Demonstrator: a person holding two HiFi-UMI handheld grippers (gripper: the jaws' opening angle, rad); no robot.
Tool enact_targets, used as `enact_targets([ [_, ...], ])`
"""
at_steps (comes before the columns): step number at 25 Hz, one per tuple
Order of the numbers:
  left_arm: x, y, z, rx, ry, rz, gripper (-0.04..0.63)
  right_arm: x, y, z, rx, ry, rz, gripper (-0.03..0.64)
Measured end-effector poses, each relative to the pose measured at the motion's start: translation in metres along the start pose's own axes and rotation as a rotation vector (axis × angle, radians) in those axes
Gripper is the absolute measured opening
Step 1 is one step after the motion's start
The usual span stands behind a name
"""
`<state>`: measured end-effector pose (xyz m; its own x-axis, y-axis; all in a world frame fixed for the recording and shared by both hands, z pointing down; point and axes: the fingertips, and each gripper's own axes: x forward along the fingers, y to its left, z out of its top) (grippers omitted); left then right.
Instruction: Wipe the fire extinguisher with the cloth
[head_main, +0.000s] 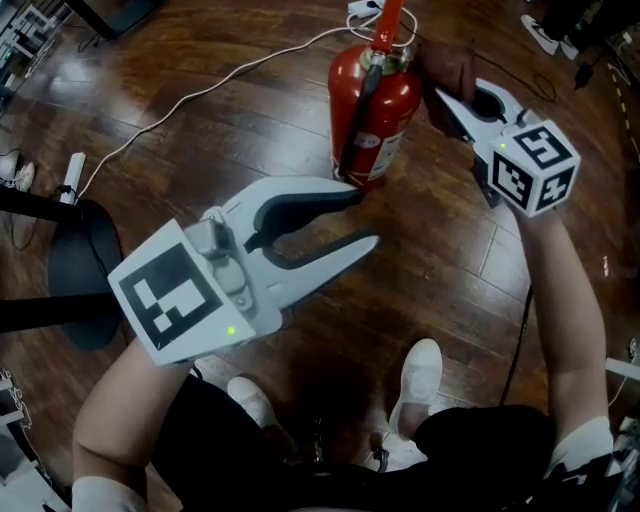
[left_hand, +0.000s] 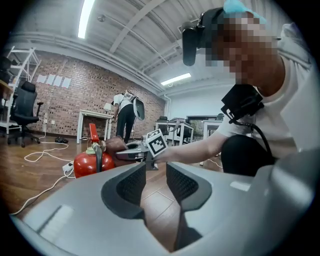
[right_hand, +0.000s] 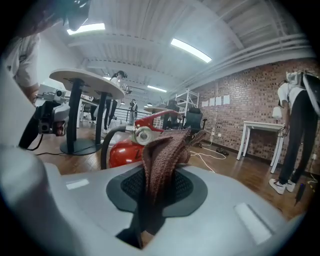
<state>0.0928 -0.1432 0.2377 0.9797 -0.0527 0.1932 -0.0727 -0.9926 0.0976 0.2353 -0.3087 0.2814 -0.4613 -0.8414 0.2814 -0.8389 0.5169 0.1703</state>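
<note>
Fire extinguisher (head_main: 375, 100), upright on floor (head_main: 250, 110).
Your right tool (head_main: 447, 98) pinches a brown cloth (right_hand: 162, 155) beside its valve; your left tool (head_main: 361, 217), spread, hangs near its base.

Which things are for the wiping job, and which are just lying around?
For the job: red metal fire extinguisher; brown woolly cloth, clamped in the right gripper; open, empty left gripper.

Just lying about: white cable on the wooden floor; black office chair; white table by the brick wall.
</note>
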Motion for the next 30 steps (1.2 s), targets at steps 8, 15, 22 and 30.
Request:
enact_targets([
  [8, 0.005, -0.001, -0.011, -0.023, 0.032, -0.027, 0.12, 0.011, 0.017, -0.078, 0.056, 0.115, 0.027, 0.069],
  [15, 0.008, 0.0, -0.021, -0.034, 0.063, -0.042, 0.12, 0.027, 0.051, -0.152, 0.087, 0.246, 0.084, 0.068],
  [22, 0.013, -0.001, -0.032, -0.066, 0.085, -0.069, 0.12, 0.04, 0.078, -0.199, 0.102, 0.357, 0.146, 0.067],
  [30, 0.027, -0.002, -0.055, -0.125, 0.131, -0.129, 0.12, 0.042, 0.094, -0.232, 0.117, 0.471, 0.203, 0.067],
])
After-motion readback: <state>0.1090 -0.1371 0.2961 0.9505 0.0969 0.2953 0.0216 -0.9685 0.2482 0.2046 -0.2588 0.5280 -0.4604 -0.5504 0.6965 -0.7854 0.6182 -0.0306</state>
